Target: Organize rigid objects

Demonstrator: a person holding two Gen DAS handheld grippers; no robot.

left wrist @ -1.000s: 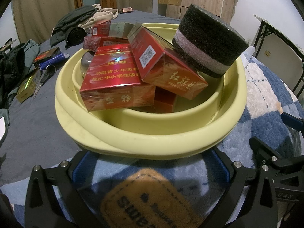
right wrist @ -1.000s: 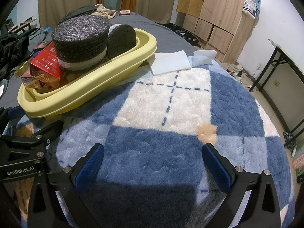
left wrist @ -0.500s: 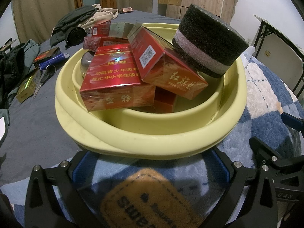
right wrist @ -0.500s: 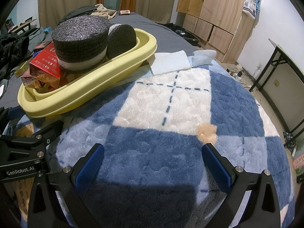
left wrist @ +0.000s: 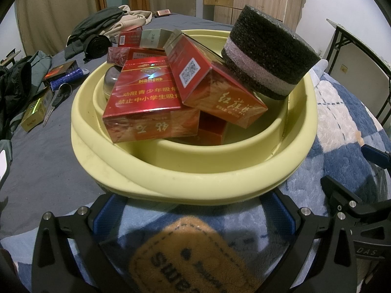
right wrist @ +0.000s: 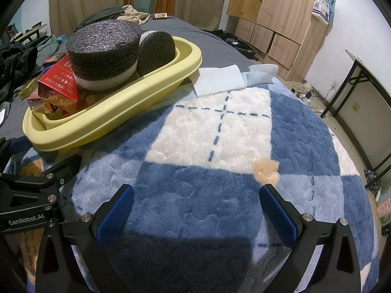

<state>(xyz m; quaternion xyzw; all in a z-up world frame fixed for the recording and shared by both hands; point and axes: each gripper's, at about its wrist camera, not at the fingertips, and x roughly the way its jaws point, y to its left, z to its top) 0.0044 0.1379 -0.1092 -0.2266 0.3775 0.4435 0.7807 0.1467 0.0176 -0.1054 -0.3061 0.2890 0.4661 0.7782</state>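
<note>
A pale yellow basin [left wrist: 195, 173] sits on the bed and holds several red cigarette cartons [left wrist: 149, 97], a metal tin [left wrist: 111, 83] and a black foam cylinder [left wrist: 268, 51] with a white band. My left gripper [left wrist: 195, 210] is open and empty just in front of the basin's near rim. In the right wrist view the basin [right wrist: 117, 112] is at the left, with a second foam cylinder [right wrist: 156, 48] behind the first. My right gripper [right wrist: 195, 210] is open and empty over the blue and white blanket [right wrist: 220, 146].
A yellow box [left wrist: 34, 112], scissors [left wrist: 58, 97], a blue tube [left wrist: 68, 77] and a dark box [left wrist: 58, 70] lie on the grey sheet left of the basin. Clothes [left wrist: 107, 24] are piled behind. White cloths [right wrist: 220, 79] lie beyond the basin. A folding table [right wrist: 366, 78] stands right.
</note>
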